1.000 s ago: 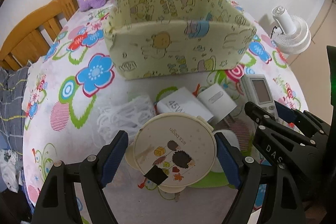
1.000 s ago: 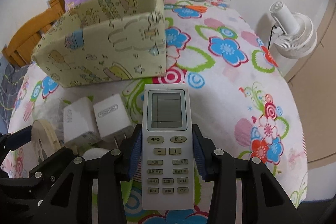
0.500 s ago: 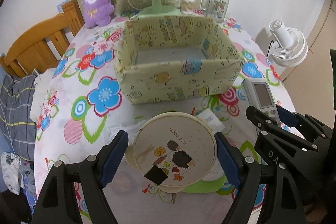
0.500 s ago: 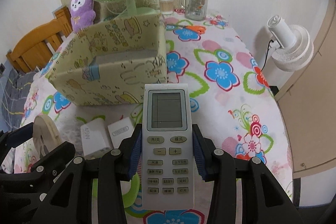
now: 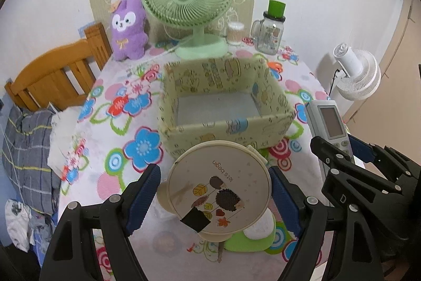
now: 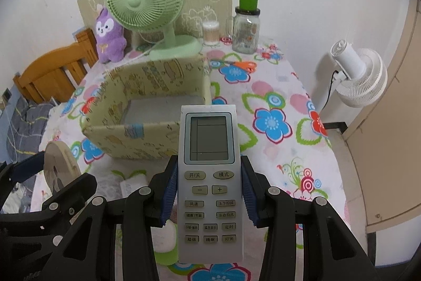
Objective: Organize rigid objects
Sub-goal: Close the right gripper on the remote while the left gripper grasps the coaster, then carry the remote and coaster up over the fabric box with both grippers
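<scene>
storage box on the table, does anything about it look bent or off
Yes: the patterned storage box is out of square. Its right wall splays outward and the front wall bows, so the soft sides sag. It stands upright, and the visible part of its floor is bare.

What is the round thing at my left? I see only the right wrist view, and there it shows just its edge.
Observer: The left gripper is shut on a round box; its lid shows a hedgehog and leaves.
Operator: Does my remote hide something inside the fabric bin?
Observer: No. The left wrist view shows the bin's whole grey floor, with nothing lying on it.
</scene>
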A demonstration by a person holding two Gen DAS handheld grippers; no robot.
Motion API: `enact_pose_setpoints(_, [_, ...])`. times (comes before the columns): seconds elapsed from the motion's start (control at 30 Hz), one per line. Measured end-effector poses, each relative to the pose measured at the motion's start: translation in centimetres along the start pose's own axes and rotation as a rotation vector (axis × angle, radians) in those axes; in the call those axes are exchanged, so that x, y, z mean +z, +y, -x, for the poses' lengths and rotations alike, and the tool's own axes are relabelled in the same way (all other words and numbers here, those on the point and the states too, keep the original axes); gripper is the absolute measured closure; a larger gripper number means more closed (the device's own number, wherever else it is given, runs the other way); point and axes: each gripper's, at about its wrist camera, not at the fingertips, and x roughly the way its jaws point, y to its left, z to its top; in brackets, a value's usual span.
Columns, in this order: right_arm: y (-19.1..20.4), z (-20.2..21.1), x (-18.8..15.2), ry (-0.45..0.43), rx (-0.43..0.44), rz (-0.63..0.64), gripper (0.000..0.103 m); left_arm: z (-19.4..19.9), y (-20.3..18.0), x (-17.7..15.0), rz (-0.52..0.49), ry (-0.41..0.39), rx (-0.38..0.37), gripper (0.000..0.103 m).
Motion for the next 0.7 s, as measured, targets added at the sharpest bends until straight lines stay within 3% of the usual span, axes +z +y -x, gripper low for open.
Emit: enact_pose_setpoints(0.7, [1.4, 3.3, 4.1, -0.08, -0.002, 0.003, 0.056, 1.8, 1.6, 3.7, 0.028, -0.063, -0.006, 0.019])
